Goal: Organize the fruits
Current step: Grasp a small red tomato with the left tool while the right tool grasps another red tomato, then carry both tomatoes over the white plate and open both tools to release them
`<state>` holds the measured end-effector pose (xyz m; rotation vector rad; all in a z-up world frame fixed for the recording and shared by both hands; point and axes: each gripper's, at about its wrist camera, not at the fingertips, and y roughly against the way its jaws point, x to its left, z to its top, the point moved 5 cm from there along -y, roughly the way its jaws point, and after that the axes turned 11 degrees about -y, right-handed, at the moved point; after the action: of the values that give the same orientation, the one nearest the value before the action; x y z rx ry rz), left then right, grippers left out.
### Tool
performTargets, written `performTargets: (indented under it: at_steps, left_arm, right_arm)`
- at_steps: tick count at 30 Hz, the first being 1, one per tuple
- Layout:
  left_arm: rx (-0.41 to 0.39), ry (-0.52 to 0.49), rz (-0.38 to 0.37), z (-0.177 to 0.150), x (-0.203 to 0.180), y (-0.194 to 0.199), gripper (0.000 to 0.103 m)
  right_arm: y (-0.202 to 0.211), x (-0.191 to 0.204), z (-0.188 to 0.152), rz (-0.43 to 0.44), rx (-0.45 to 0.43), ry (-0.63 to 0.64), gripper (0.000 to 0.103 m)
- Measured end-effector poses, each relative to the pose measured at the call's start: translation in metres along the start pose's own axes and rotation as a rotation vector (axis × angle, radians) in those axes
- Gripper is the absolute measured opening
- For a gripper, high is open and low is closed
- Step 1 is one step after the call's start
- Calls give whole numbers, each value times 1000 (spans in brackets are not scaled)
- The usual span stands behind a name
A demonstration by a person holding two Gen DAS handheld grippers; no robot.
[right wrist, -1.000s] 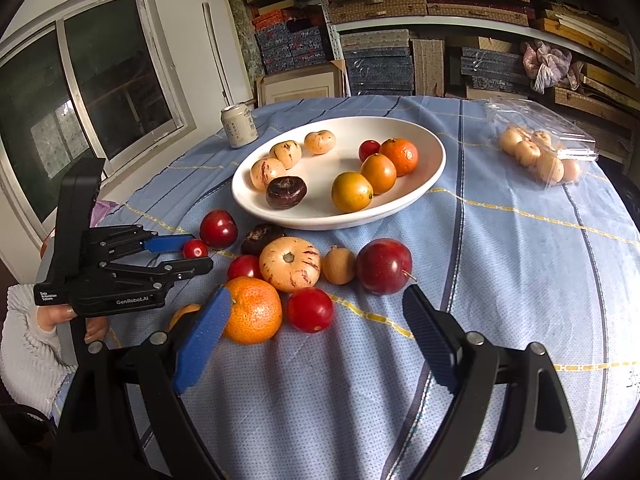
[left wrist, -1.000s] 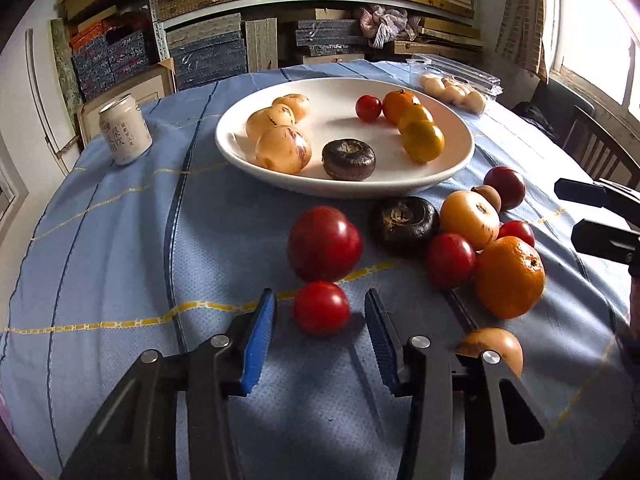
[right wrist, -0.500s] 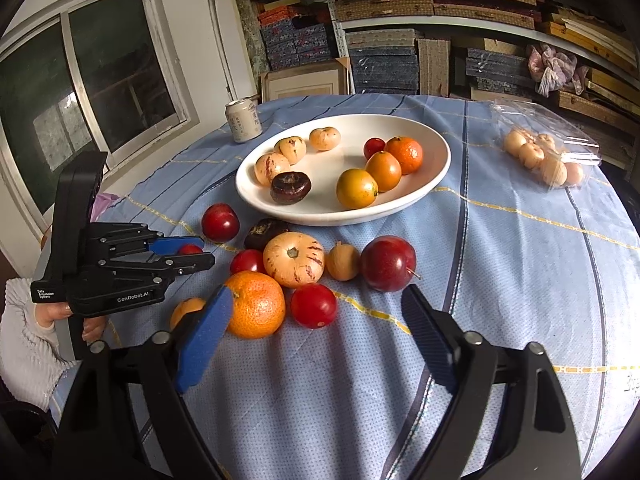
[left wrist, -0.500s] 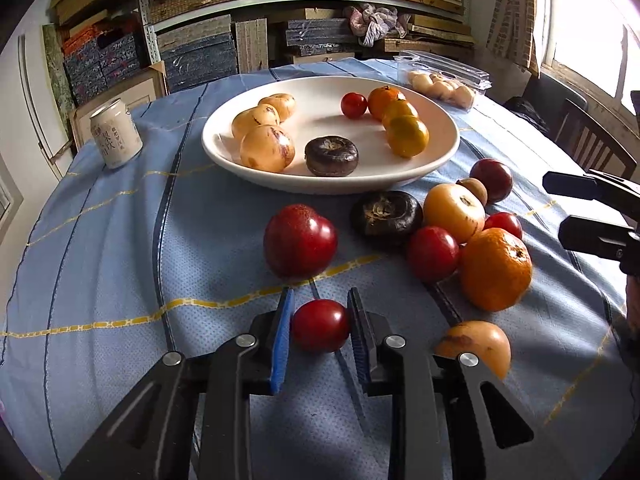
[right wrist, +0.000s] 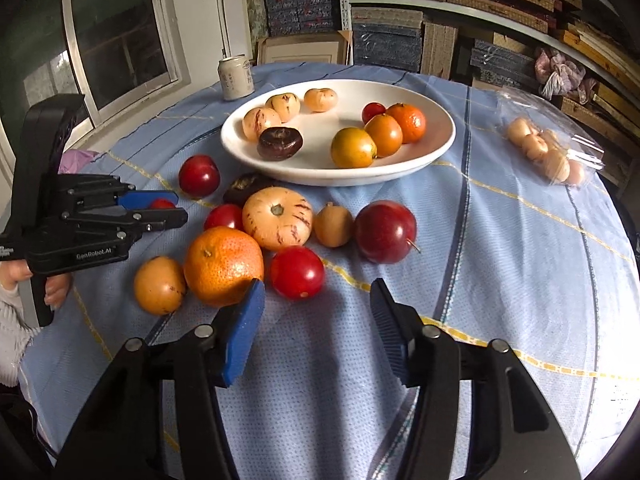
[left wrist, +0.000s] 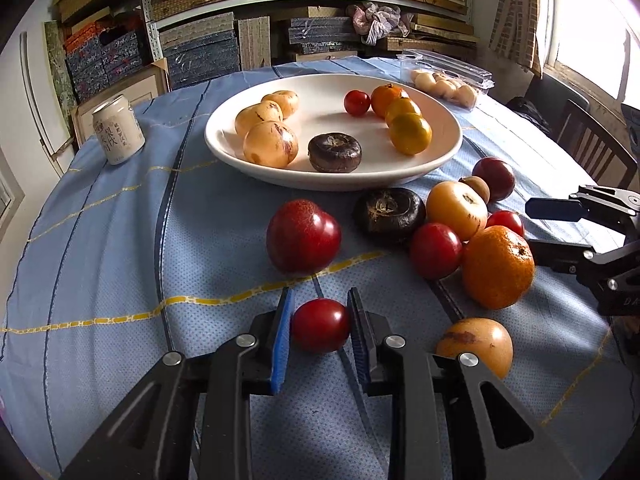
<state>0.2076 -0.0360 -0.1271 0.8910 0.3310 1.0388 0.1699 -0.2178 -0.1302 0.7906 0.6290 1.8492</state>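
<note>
My left gripper (left wrist: 320, 295) is shut on a small red tomato (left wrist: 320, 330) that rests on the blue cloth; it also shows in the right wrist view as the left gripper (right wrist: 168, 210). My right gripper (right wrist: 316, 286) is closing its jaws. Another red tomato (right wrist: 297, 267) lies just ahead, partly between the tips, with the pads not touching it. A big orange (right wrist: 223, 265) sits against the right gripper's left fingertip. The white plate (left wrist: 332, 182) behind holds several fruits. Loose fruits cluster in front of it, among them a large red plum (left wrist: 303, 236).
A drinks can (left wrist: 118, 130) stands at the table's far left. A clear plastic box (left wrist: 448, 84) of pale fruits lies at the far right. A wooden chair (left wrist: 592, 152) stands beyond the right table edge. Stacked shelves fill the back wall. A person's hand (right wrist: 52, 292) holds the left gripper.
The left gripper's jaws have come together on the small red tomato. The right gripper's jaws have narrowed, and it has edged closer to the loose fruits.
</note>
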Motion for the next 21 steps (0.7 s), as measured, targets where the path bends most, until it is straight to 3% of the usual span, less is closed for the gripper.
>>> performTargets:
  at_steps: [9,11,21]
  left_arm:
    - [1,0,-1,0,0,-1,27]
    - [1,1,-2,0,0,-1,27]
    - [-17,30,-30,-1,2,0,27]
  right_arm:
    - [-17,7,7,23,44,-20,44]
    - [-23,11,7,35,69,-14,31]
    - [-16,4,6,45,44,-37,30]
